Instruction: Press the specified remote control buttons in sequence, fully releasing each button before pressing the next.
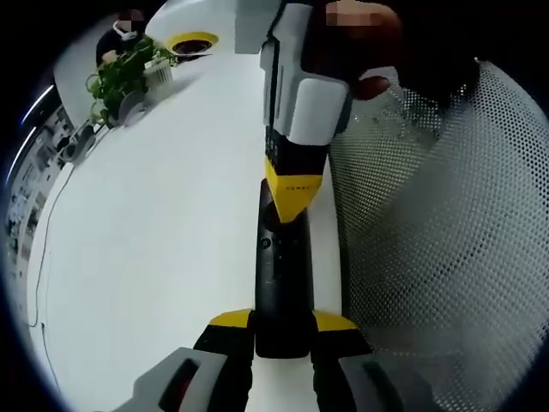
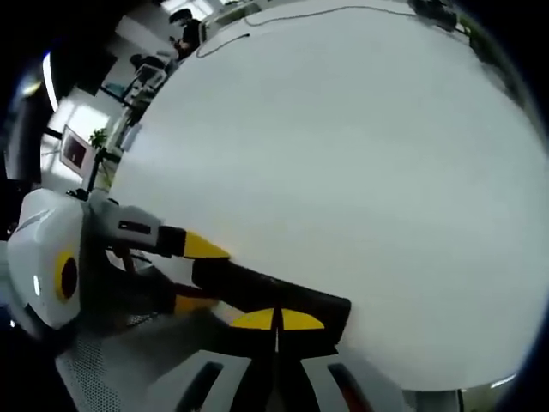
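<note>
Left gripper view: left gripper pinching slim black plastic remote control | right gripper tips pressed together on it, buttons apparently covered | white planter holds green plant.

White table, potted plant, perhaps a mesh chair.

The right gripper covers the remote control's far buttons; its near end sits between the left fingers.

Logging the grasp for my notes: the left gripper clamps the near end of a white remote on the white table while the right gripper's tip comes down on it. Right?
One error: the remote is black, not white, as the left gripper view shows. The left gripper does hold its near end on the white table, with the right gripper meeting it.
</note>
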The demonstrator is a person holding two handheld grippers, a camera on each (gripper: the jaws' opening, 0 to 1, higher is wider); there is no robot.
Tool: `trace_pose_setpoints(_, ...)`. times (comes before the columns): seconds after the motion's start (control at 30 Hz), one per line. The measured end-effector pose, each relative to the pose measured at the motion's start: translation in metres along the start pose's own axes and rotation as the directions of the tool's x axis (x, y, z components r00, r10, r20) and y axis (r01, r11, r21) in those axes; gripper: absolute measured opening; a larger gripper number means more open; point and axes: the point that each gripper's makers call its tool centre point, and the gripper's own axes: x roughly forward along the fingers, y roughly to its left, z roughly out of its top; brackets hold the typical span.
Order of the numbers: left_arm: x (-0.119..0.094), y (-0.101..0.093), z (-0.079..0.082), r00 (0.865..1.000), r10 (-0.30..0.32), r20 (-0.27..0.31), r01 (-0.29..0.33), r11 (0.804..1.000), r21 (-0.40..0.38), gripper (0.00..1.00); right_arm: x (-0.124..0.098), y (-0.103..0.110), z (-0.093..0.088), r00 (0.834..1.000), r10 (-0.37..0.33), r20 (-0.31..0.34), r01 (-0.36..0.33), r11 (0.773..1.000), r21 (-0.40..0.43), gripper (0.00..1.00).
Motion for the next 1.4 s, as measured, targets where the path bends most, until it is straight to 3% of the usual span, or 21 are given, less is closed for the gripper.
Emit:
trace_pose_setpoints(0.1,0.0000,0.0000,0.0001,1.000,0.000,0.000,0.000,1.000,0.000,0.25,-0.0013,0.0020,-0.0009,1.000,0.017,-0.006,-0.017,1.000,0.021,0.00)
trace_pose_setpoints(0.23,-0.0003,-0.0001,0.0000,1.000,-0.001,0.001,0.001,1.000,0.001,0.25,-0.0015,0.0057,0.0067,0.999,0.024,0.043,-0.024,1.000,0.000,0.00)
trace_pose_setpoints(0.43,-0.0004,0.0001,0.0000,1.000,-0.001,0.004,0.001,1.000,-0.001,0.25,0.0061,0.0070,0.0023,1.000,0.026,0.007,-0.026,1.000,-0.002,0.00)
trace_pose_setpoints(1.0,-0.0001,-0.0001,-0.0003,1.000,-0.004,-0.010,0.004,1.000,0.001,0.25,0.0080,0.0068,0.0030,1.000,-0.020,0.012,0.020,0.998,-0.053,0.00)
trace_pose_setpoints(1.4,-0.0001,-0.0004,-0.0002,1.000,0.000,-0.003,0.000,1.000,0.005,0.25,0.0061,0.0078,0.0020,1.000,0.003,0.000,-0.003,1.000,-0.031,0.00)
